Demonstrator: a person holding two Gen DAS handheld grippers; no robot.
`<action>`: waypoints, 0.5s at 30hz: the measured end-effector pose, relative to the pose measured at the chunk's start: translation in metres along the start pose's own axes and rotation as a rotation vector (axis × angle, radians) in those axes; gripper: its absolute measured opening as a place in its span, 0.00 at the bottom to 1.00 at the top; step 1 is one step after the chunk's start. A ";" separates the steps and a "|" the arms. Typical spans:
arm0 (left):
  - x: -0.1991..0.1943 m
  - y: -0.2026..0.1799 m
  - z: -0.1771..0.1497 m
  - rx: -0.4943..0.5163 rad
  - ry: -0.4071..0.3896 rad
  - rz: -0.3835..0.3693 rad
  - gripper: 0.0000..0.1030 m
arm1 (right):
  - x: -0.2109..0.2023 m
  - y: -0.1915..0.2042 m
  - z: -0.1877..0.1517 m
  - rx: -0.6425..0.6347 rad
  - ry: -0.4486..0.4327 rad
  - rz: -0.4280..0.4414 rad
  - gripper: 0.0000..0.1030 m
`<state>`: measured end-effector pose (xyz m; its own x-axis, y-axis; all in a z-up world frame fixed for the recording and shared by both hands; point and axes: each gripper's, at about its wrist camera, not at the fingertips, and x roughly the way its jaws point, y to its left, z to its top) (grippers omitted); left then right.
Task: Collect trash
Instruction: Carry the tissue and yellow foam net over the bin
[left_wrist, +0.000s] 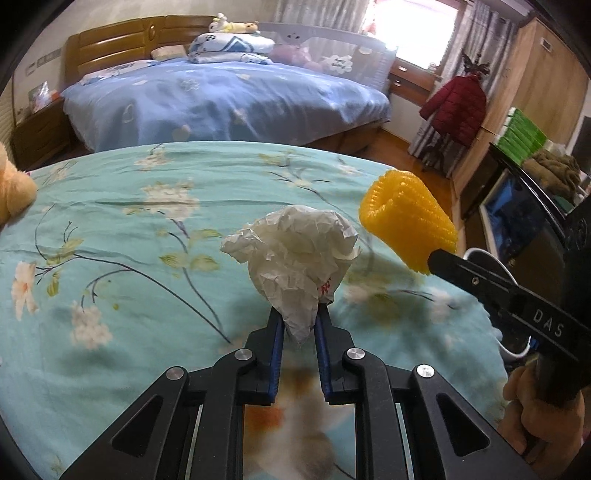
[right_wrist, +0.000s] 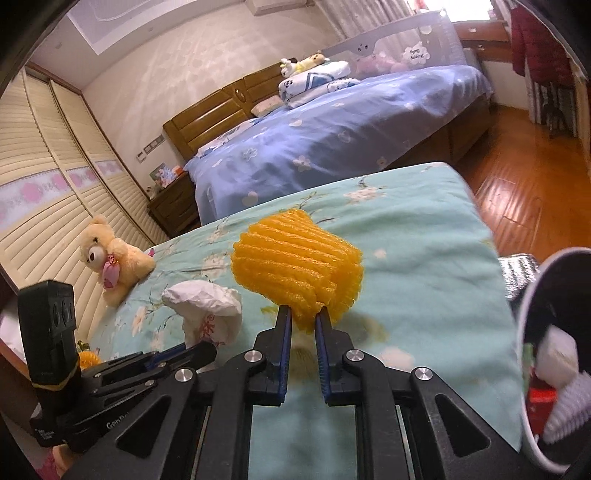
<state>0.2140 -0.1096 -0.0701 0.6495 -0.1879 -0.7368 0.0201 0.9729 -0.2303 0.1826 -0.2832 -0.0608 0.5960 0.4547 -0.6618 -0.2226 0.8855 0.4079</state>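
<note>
My left gripper is shut on a crumpled white paper ball and holds it above the teal flowered bedspread. My right gripper is shut on a yellow foam fruit net, also lifted off the bedspread. In the left wrist view the yellow net hangs to the right of the paper, with the right gripper's black finger behind it. In the right wrist view the paper ball and the left gripper sit to the left of the net.
A round bin with a white rim stands at the right edge of the bed, with white and red scraps inside. A cream teddy bear lies at the bed's left side. Beyond are a blue bed and wooden floor.
</note>
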 end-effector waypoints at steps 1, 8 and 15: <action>-0.002 -0.004 -0.002 0.009 0.000 -0.003 0.15 | -0.004 -0.002 -0.003 0.007 -0.004 -0.003 0.12; -0.008 -0.028 -0.018 0.045 0.014 -0.028 0.15 | -0.029 -0.019 -0.025 0.048 -0.017 -0.048 0.12; -0.011 -0.048 -0.027 0.076 0.026 -0.038 0.15 | -0.053 -0.036 -0.038 0.082 -0.045 -0.086 0.12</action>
<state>0.1855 -0.1582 -0.0677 0.6272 -0.2274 -0.7449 0.1030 0.9722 -0.2101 0.1291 -0.3357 -0.0643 0.6446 0.3713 -0.6683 -0.1064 0.9092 0.4025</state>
